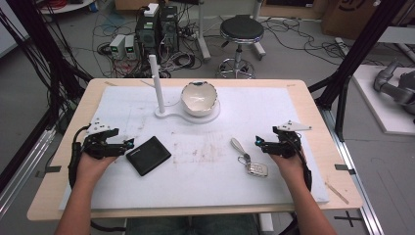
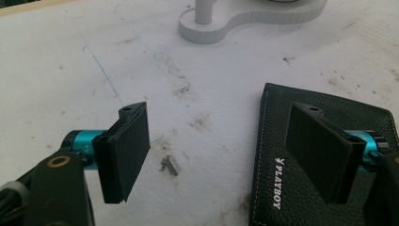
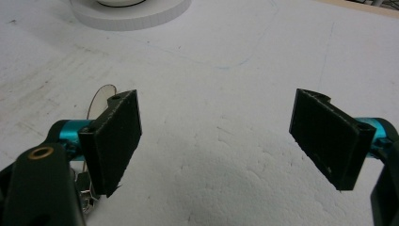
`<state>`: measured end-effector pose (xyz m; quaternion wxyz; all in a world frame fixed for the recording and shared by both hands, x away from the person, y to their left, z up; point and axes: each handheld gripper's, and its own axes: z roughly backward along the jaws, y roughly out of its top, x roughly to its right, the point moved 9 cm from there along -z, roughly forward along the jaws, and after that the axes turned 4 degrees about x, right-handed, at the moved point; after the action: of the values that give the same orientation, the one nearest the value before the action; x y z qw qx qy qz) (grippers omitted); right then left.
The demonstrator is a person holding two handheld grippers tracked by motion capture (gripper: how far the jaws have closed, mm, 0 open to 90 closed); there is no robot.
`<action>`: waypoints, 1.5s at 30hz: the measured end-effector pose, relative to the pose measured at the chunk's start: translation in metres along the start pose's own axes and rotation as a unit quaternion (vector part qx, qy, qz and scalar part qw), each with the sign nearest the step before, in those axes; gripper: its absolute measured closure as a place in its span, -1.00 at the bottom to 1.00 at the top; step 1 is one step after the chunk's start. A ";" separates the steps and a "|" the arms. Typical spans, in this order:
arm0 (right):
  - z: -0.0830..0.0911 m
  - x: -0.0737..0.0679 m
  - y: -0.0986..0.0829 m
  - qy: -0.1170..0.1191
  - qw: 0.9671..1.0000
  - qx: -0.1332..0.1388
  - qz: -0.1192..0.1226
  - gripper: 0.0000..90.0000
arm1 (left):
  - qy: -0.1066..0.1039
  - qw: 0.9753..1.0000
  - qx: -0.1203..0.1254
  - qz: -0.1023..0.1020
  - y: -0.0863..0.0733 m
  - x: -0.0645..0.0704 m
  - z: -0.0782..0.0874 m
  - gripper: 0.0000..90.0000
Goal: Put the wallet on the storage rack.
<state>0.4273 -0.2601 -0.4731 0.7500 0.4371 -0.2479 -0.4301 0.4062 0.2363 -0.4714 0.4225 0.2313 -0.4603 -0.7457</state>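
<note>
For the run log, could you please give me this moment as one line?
left gripper: open, beside black wallet | right gripper: open, beside car key | bowl: on white stand, untouched

Both forearms are bare — no sleeves. The left gripper (image 1: 128, 144) and right gripper (image 1: 258, 142) match: black bodies, flat rectangular black jaw pads on teal cylindrical mounts, a brass-ringed screw hole, grey three-cornered top plates, black trailing cables — looped.

A black wallet (image 1: 148, 155) lies just beside the left hand-held gripper (image 1: 128, 143); a stool (image 1: 241, 30) stands beyond the surface (image 1: 303, 93).
</note>
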 end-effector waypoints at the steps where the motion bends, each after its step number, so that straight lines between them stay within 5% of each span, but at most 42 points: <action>1: 0.001 0.000 0.000 0.000 1.000 0.001 0.000 -0.62 | 0.000 1.000 -0.001 0.001 0.000 0.000 -0.001 -0.49; 10: 0.000 -0.003 0.006 0.004 1.000 0.013 0.002 -0.62 | -0.001 1.000 -0.002 -0.001 -0.002 0.000 0.001 -0.49; 16: -0.002 -0.018 0.023 0.026 0.999 0.034 0.006 -0.62 | 0.003 1.000 -0.002 -0.002 -0.005 0.002 0.008 -0.49; 24: -0.020 -0.054 0.045 0.061 0.997 0.040 0.025 -0.62 | 0.003 1.000 -0.005 -0.003 -0.015 0.004 0.024 -0.49; 29: -0.038 -0.084 0.059 0.104 0.993 0.036 0.030 -0.62 | -0.003 1.000 0.015 0.020 -0.020 0.001 0.040 -0.49; 33: -0.045 -0.099 0.064 0.115 0.992 0.031 0.040 -0.62 | 0.003 1.000 0.017 0.021 -0.025 -0.002 0.050 -0.49; 45: -0.083 -0.166 0.074 0.181 0.981 0.006 0.072 -0.62 | 0.008 1.000 0.015 0.013 -0.037 0.004 0.070 -0.49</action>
<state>0.4366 -0.0621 -0.4490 0.8089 0.4934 -0.1415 -0.2867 0.3376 0.2750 -0.4709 0.4319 0.2375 -0.4710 -0.7316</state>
